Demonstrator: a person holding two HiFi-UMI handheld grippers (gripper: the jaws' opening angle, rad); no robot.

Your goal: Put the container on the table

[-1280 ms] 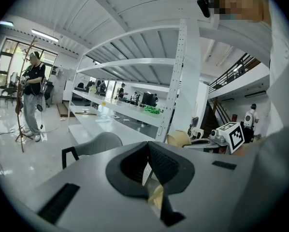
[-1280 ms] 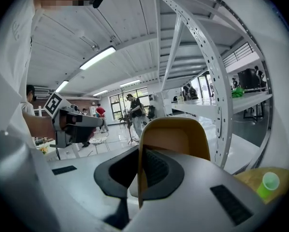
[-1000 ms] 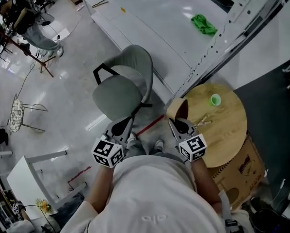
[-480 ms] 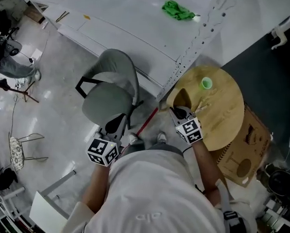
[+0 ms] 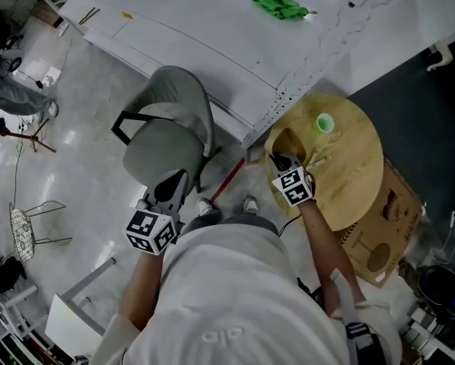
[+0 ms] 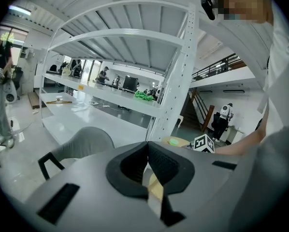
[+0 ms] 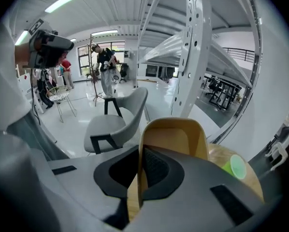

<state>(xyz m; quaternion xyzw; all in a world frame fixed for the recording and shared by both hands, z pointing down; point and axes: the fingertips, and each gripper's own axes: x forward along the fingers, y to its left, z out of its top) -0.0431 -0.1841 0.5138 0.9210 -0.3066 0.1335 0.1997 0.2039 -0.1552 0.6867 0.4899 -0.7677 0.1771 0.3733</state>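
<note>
A tan wooden container with a rounded wall hangs at the near left edge of the round wooden table. My right gripper is shut on its wall; in the right gripper view the container rises between the black pads, with my right gripper pointing steeply down. A small green cup stands on the table beyond it. My left gripper hangs over the grey chair, away from the table. In its own view my left gripper has its jaws together, with a thin tan strip low between them.
A white shelf rack with a green cloth runs behind the chair and table. A cardboard box stands under the table's right side. People stand far off to the left. The floor is glossy grey.
My right gripper has sunk with the container toward the table's left edge. The left gripper has drifted left over the chair seat.
</note>
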